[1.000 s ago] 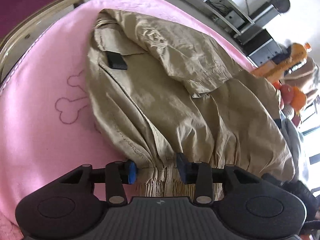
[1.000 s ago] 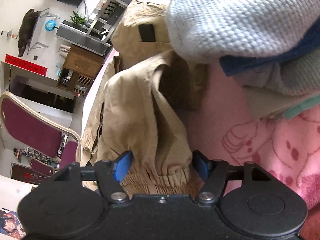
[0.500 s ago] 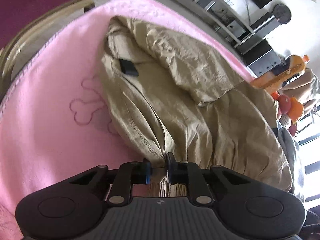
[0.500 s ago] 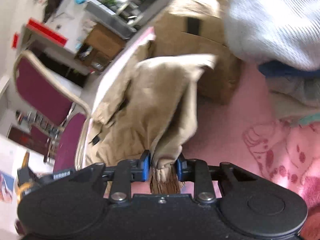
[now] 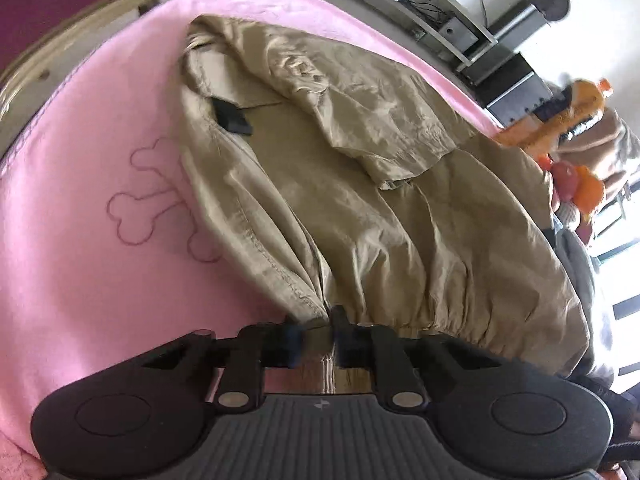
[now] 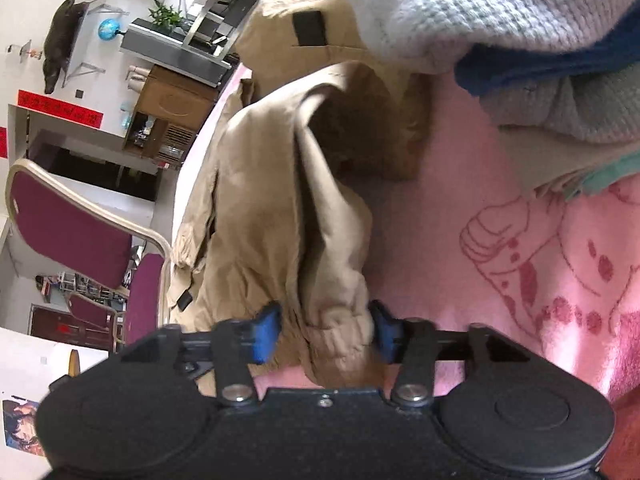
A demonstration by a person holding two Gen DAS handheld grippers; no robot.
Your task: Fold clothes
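Observation:
A tan jacket point(image 5: 360, 184) lies spread on a pink blanket point(image 5: 80, 208), with a sleeve folded across its chest and a black patch near the collar. My left gripper point(image 5: 318, 338) is shut on the jacket's elastic hem at the near edge. In the right wrist view the same jacket point(image 6: 272, 216) is bunched up, and its gathered hem sits between the fingers of my right gripper point(image 6: 326, 332). The right jaws stand apart around the cloth, with a gap beside the left pad.
A pile of knitted clothes, pale blue and grey point(image 6: 500, 20), lies on the pink blanket point(image 6: 520, 240) beyond the right gripper. Maroon chairs point(image 6: 68, 224) stand at the table's edge. Orange toys point(image 5: 576, 136) lie past the jacket's far side.
My left gripper closed on the hem and stays shut on it. My right gripper closed on the hem half a second ago and has now opened wider around it.

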